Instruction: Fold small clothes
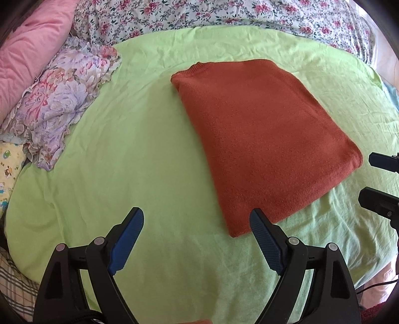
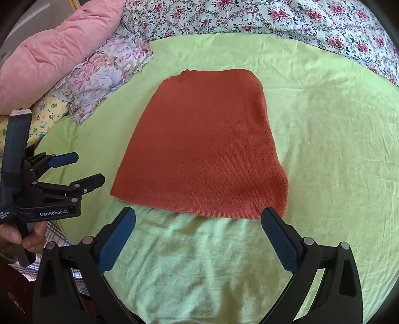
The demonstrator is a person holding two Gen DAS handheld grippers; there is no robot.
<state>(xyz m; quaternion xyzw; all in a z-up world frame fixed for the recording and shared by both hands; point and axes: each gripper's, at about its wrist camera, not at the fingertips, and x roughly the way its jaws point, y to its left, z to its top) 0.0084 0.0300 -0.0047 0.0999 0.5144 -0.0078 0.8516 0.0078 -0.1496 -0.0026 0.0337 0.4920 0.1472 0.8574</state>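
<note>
Fingers spread empty at sweater near edge.

Bed covered by a wrinkled light-green sheet. Far edge: white quilt with pink flower print; at left a pink pillow, a ruffled lilac floral cushion, a yellow cartoon-print cloth. Bright, even daylight.

A bed under a green sheet carries a folded rust-red sweater and a floral pillow.
</note>
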